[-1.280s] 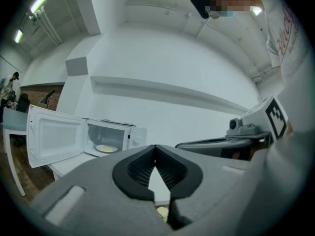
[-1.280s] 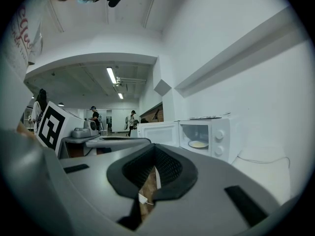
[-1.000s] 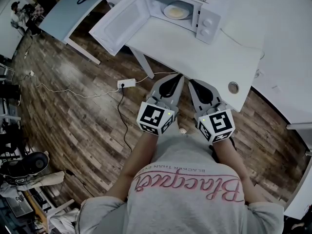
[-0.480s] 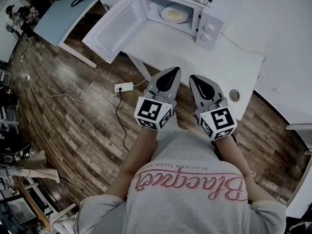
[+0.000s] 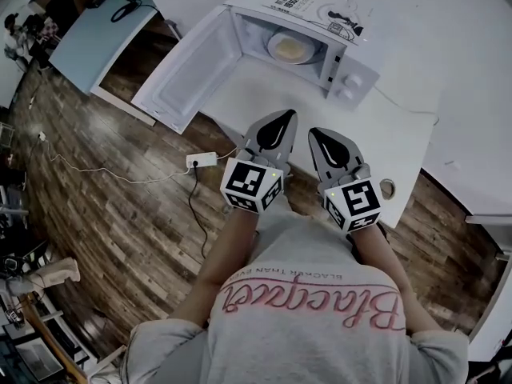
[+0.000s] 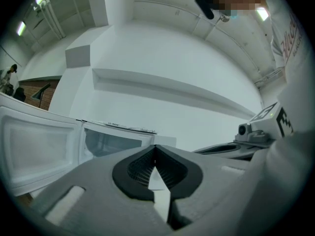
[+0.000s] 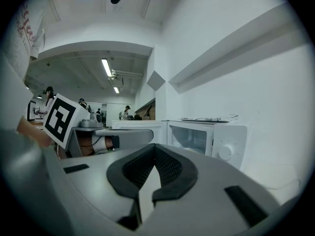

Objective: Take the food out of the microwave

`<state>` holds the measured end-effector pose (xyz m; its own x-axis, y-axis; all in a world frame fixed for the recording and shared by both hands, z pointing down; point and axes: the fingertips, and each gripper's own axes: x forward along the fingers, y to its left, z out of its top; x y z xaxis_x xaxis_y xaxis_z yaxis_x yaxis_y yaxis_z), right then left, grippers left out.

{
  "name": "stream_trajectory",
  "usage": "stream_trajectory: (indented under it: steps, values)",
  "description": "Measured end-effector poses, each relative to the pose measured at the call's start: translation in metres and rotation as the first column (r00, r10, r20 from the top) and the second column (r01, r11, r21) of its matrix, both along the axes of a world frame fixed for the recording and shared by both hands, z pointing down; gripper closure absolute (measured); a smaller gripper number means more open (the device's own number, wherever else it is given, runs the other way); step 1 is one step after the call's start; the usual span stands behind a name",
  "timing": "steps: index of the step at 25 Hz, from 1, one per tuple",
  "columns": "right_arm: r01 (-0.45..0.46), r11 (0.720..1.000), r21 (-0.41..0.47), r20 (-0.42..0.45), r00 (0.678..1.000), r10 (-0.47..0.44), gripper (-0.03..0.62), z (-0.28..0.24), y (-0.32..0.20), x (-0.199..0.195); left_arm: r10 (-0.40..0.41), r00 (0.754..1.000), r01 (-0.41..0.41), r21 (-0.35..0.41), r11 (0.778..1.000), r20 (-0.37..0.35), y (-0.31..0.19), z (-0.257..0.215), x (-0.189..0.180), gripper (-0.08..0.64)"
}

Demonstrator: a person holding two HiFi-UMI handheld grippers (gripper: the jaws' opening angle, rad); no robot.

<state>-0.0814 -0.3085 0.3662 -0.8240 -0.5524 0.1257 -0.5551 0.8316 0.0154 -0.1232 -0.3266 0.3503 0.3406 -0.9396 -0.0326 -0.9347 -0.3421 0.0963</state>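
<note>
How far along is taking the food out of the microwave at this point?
Done: the microwave door stands open. In hand: nothing yet; left claw and right claw are shut and empty over the table's near edge. Left: reach in, grip the plate of food inside, and bring it out.

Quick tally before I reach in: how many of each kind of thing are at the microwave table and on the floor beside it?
microwave: 1, door open
plate of food: 1, inside the microwave
booklet: 1, on top of the microwave
grippers: 2, left gripper and right gripper, both shut and empty
power strip: 1, on the floor
Total: 6
</note>
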Motion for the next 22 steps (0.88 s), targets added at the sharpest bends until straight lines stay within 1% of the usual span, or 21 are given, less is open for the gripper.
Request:
stream_trajectory:
  steps: [3, 7, 12, 18, 22]
  values:
    - [-0.019, 1.0, -0.01, -0.001, 1.0, 0.019, 0.583, 0.001, -0.023, -0.011, 0.009, 1.0, -0.009, -0.008, 1.0, -0.005, -0.024, 0.001, -0.012, 0.554]
    - [-0.041, 0.999, -0.036, -0.004, 0.999, 0.041, 0.583, 0.005, -0.049, -0.03, 0.033, 0.999, -0.034, -0.047, 0.998, -0.003, -0.049, 0.01, -0.026, 0.554]
    - [-0.06, 0.997, -0.048, -0.025, 0.998, 0.059, 0.583, 0.011, -0.073, -0.054, 0.072, 0.997, -0.073, -0.083, 0.994, -0.015, -0.078, 0.02, -0.05, 0.554]
    - [-0.129, 0.989, -0.074, -0.019, 0.992, 0.128, 0.583, 0.018, -0.11, -0.067, 0.135, 0.99, -0.138, -0.113, 0.984, -0.026, -0.112, 0.033, -0.062, 0.554]
    - [-0.152, 0.985, -0.086, -0.021, 0.988, 0.151, 0.583, 0.023, -0.127, -0.078, 0.15, 0.988, -0.153, -0.137, 0.979, -0.032, -0.132, 0.041, -0.073, 0.552]
